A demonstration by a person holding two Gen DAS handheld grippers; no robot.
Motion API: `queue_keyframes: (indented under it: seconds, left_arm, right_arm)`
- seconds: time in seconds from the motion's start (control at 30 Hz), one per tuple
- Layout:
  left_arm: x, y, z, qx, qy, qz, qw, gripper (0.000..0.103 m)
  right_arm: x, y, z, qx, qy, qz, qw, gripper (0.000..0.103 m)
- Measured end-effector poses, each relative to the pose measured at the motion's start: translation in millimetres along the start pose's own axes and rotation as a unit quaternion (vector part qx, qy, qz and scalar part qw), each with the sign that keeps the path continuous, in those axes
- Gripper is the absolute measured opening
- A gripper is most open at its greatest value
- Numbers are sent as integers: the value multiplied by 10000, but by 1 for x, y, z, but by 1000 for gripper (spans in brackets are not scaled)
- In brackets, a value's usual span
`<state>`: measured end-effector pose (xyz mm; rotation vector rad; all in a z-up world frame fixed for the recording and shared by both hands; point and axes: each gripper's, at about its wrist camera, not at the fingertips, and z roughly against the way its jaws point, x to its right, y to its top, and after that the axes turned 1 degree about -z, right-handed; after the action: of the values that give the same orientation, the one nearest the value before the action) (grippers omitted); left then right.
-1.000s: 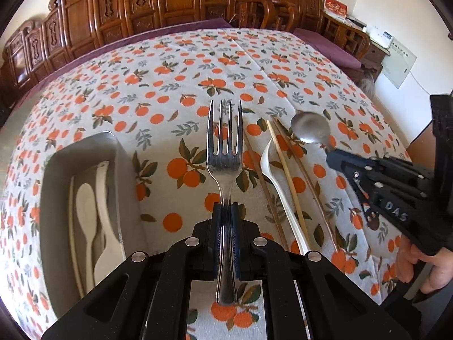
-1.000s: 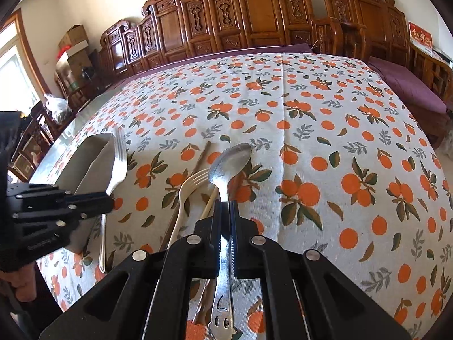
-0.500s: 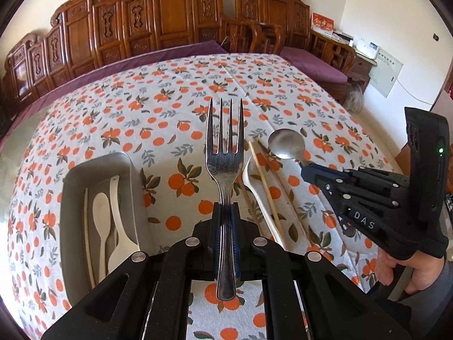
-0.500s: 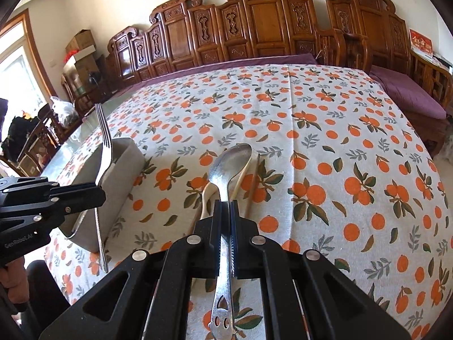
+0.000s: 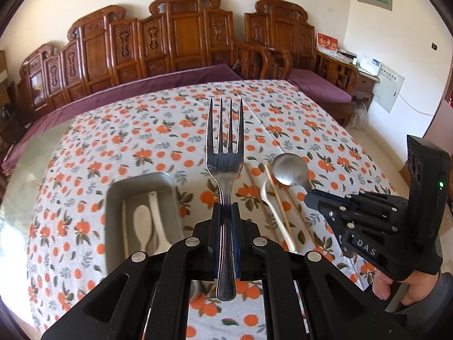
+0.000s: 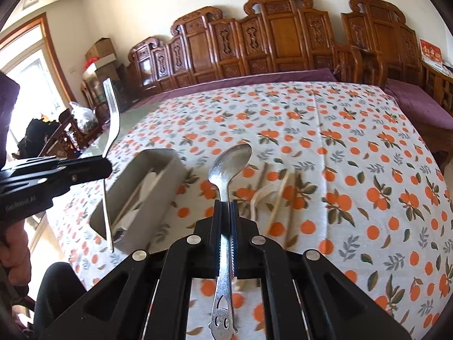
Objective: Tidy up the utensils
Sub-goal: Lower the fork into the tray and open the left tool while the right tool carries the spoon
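While both metal pieces hang clear of the worktop with its orange-printed cloth, the grey rectangular tray sits furthest left, already holding pale, smooth spoons and a thin stick that looks like a chopstick. Just right of it, the left tool is pressed together on the neck of the shiny stainless-steel fork, tines pointing away and the handle running back between the pads. Right again, on the cloth, lie a white curved spoon and slim bamboo-coloured chopsticks, loosely crossed and near each other. Furthest right, the right tool pinches the neck of a polished steel spoon with a smiley cut-out handle, bowl forward. Both metal pieces look stiff, fairly light and slick, so I judge a grip at the narrow neck risks pivoting; a hold nearer the middle of the handle would steady them. Laid lengthwise, they should fit the tray's long shape.
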<state>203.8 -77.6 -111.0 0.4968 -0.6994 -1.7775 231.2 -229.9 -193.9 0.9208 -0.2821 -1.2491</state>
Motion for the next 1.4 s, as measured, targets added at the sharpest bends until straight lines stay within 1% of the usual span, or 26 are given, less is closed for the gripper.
queue_keyframes:
  seconds: [0.13, 0.27, 0.47, 0.63, 0.83, 1.07, 1.3, 1.4]
  left_arm:
    - [-15, -2, 7, 38, 88, 83, 9999, 6]
    - [-33, -6, 8, 31, 182, 185, 9997, 6]
    - [-62, -14, -1, -46, 348, 356, 9987, 6]
    - [-83, -18, -17, -212, 456, 470, 9976, 6]
    - [-97, -24, -40, -416, 569, 499, 9963, 6]
    - [-106, -33, -68, -697, 662, 499, 9941, 6]
    - [-116, -32, -92, -942, 703, 594, 9913, 6]
    - [-118, -33, -107, -1103, 736, 590, 9894, 6]
  right_arm:
    - [-21, 3, 1, 23, 105, 144, 9998, 7]
    - [-33, 7, 0, 35, 148, 160, 9998, 7]
    - [-49, 11, -10, 28, 247, 152, 9996, 7]
    - [-55, 9, -21, -48, 318, 205, 9993, 7]
    - [-51, 4, -32, -161, 307, 192, 9992, 7]
    - [-53, 1, -31, -156, 373, 220, 9989, 7]
    - [-56, 1, -28, -149, 398, 262, 9988, 7]
    - [-57, 1, -28, -149, 400, 259, 9988, 7]
